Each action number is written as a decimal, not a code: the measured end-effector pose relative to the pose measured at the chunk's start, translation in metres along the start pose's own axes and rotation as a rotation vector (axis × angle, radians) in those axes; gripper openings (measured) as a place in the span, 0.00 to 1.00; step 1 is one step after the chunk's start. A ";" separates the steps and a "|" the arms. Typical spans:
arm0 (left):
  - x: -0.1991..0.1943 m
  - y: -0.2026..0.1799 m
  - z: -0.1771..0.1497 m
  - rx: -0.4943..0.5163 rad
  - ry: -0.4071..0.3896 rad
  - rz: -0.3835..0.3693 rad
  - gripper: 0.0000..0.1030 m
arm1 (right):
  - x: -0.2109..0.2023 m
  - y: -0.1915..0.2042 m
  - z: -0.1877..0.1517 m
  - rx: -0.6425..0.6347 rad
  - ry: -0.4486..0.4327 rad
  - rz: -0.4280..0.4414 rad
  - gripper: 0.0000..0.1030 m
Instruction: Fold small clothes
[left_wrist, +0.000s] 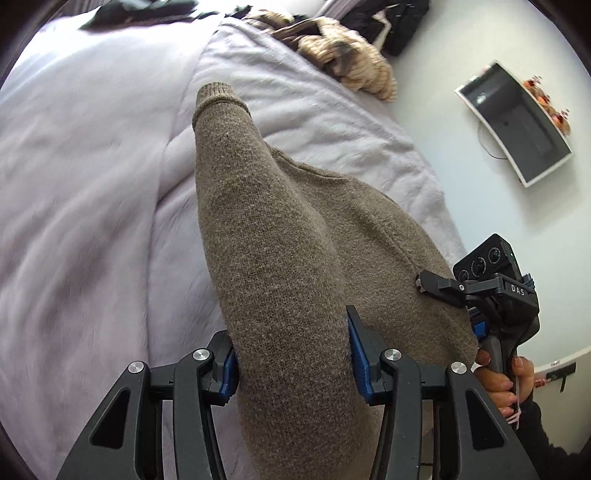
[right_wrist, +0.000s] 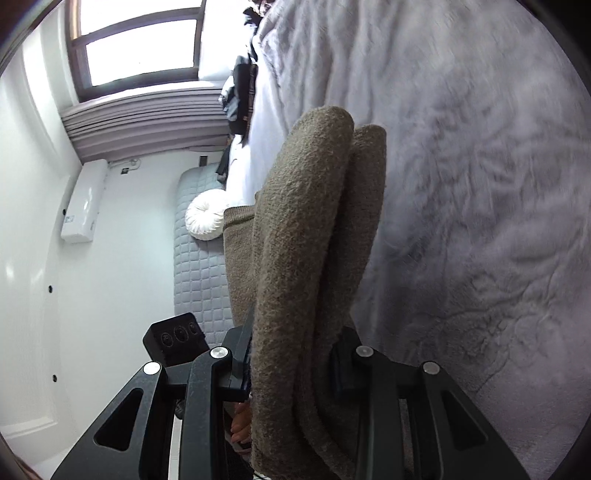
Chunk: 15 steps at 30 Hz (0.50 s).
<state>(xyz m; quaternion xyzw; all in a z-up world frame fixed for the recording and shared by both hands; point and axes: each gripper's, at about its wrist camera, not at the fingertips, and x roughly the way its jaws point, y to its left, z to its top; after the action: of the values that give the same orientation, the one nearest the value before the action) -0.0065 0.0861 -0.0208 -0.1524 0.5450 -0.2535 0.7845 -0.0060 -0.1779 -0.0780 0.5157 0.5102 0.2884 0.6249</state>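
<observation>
A brown knit sweater (left_wrist: 280, 266) is held up over a pale lilac bed cover (left_wrist: 92, 184). My left gripper (left_wrist: 291, 354) is shut on a thick fold of the sweater, whose sleeve with its ribbed cuff (left_wrist: 218, 96) runs away from the fingers. My right gripper (right_wrist: 291, 365) is shut on another folded part of the sweater (right_wrist: 310, 240), which stands as two rolled layers between the fingers. The right gripper's body (left_wrist: 495, 291) and the hand holding it show at the right in the left wrist view.
A pile of striped and dark clothes (left_wrist: 343, 55) lies at the far end of the bed. A dark tray-like box (left_wrist: 517, 122) sits on the white floor. A window (right_wrist: 140, 44), a white wall unit (right_wrist: 83, 199), a quilted headboard (right_wrist: 199, 266) and a round white cushion (right_wrist: 205, 218) show in the right wrist view.
</observation>
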 end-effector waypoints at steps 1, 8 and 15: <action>0.002 0.003 -0.003 -0.003 0.003 0.012 0.49 | 0.003 -0.004 -0.002 0.002 0.001 -0.022 0.33; -0.014 0.028 -0.032 -0.025 -0.046 0.104 0.49 | -0.015 -0.005 -0.002 -0.077 -0.046 -0.205 0.35; -0.048 0.040 -0.031 -0.016 -0.138 0.186 0.49 | -0.060 0.023 -0.006 -0.210 -0.162 -0.344 0.11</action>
<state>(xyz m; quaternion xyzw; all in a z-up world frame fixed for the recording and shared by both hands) -0.0394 0.1474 -0.0154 -0.1245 0.5036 -0.1644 0.8390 -0.0269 -0.2218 -0.0357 0.3746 0.5058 0.1868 0.7543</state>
